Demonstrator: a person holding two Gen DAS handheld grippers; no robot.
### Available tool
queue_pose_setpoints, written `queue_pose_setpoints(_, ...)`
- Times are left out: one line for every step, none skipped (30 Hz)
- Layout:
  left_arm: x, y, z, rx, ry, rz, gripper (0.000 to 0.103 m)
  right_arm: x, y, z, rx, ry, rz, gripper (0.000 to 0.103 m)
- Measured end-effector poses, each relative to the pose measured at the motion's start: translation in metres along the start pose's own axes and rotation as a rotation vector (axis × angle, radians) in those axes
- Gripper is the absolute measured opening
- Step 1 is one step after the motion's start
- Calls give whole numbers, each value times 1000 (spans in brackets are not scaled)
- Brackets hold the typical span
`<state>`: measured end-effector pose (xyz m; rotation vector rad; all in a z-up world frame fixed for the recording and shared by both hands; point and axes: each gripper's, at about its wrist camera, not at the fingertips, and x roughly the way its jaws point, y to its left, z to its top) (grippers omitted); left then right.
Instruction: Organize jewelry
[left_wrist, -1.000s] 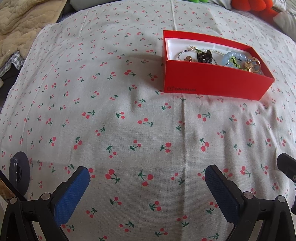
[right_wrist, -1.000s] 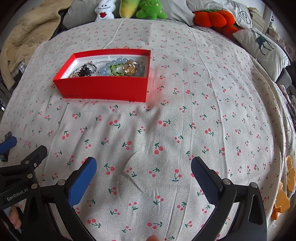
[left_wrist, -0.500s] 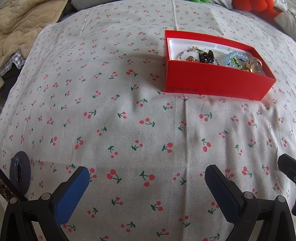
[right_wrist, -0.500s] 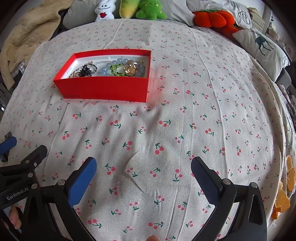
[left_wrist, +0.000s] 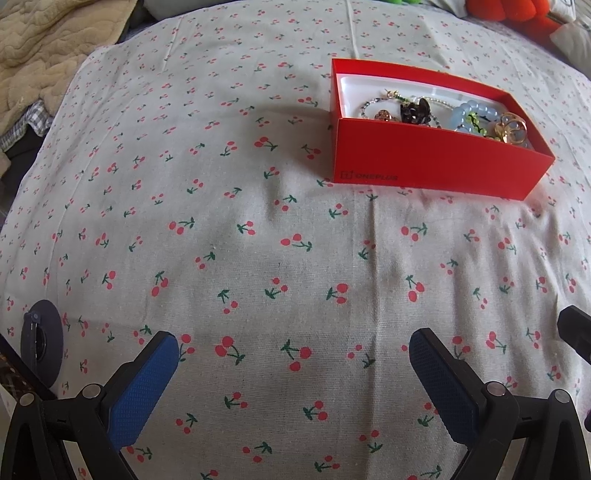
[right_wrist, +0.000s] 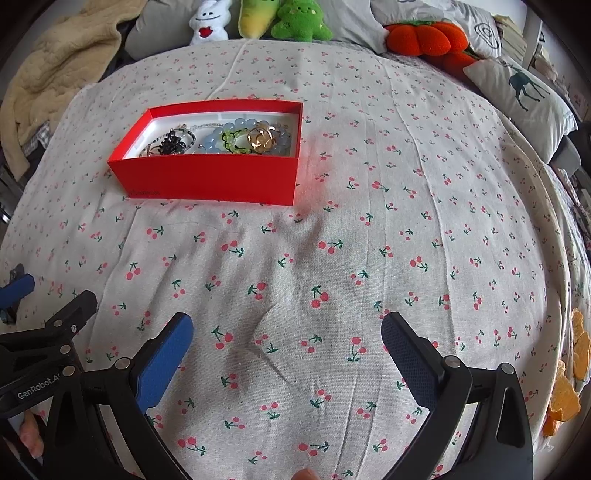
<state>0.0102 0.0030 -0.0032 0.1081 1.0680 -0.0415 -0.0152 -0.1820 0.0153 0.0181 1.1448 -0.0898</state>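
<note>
far beyond both claws (left_wrist: 293, 345) (right_wrist: 286, 328), jewelry box (right_wrist: 207, 181)

Red box (right_wrist: 207, 177), white inside, sits on a cream bedsheet (right_wrist: 332, 258) dotted with red cherries on green stems. In the box: pale blue beads (right_wrist: 214, 138), a lime-green piece (right_wrist: 232, 142), a gold ring (right_wrist: 260, 138), and a black ornament (right_wrist: 171, 142). Both tongs, left (left_wrist: 295, 373) and right (right_wrist: 288, 354), show blue pads on black frames.
</note>
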Motion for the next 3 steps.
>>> queue_pose_setpoints(0,0,0,-1,-1,2,102,0,1,0,0,0,0,103)
queue_pose_setpoints(0,0,0,-2,-1,0,102,0,0,0,0,0,0,103)
queue_pose_setpoints(0,0,0,-3,0,-4,102,0,0,0,2,-1,-1,103)
